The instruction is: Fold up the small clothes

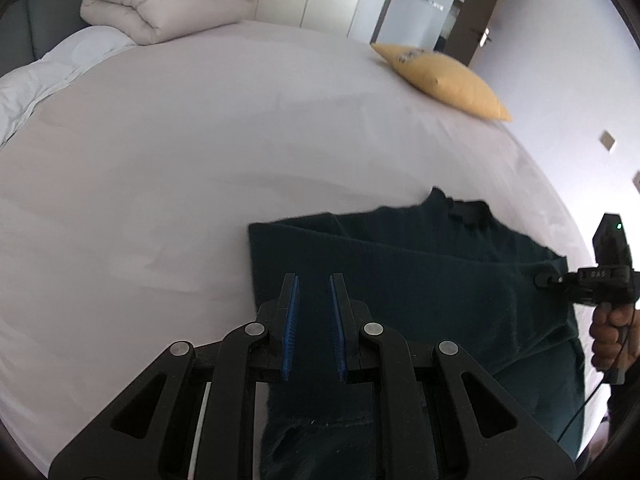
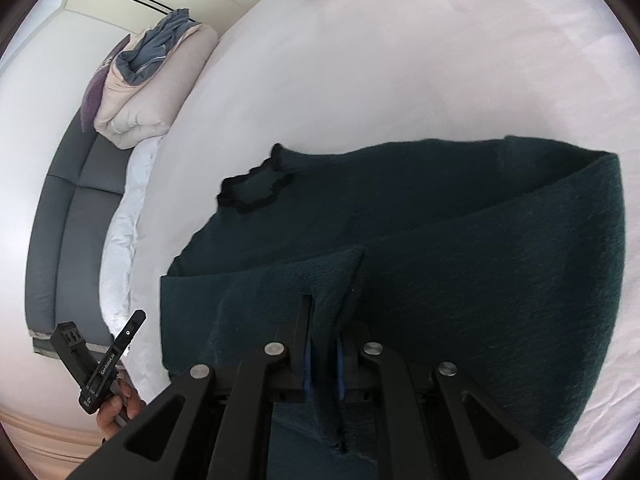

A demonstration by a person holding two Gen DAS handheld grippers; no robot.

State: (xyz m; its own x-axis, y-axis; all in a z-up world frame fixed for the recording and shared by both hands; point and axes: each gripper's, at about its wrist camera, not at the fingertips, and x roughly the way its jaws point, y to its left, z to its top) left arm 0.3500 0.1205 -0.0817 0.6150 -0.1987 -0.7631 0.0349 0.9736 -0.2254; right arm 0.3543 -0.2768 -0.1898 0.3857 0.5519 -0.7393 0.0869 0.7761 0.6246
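On the white bed sheet (image 1: 200, 152) lay the dark green sweater (image 1: 400, 264), spread near the bed's front edge with its scalloped black collar (image 2: 256, 188) toward the headboard side and one long fold already laid across its body. The right gripper (image 2: 323, 360) was clamped on a raised flap of that knit, cloth bunched between its blue pads. The left gripper (image 1: 313, 320) held its jaws nearly closed over the sweater's edge, fabric running between them; it appeared to be pinching the cloth, though how firmly could not be told from these views. A folded beige duvet (image 1: 160, 4) and a yellow cushion (image 1: 448, 80) sat well apart from the work. My judgement of the risks: the thick, loose knit could slip out of a shallow pinch as a fold was carried over, letting the flap fall crooked. If one hand pulled harder than the other, the layer beneath might drag along and undo the fold already made
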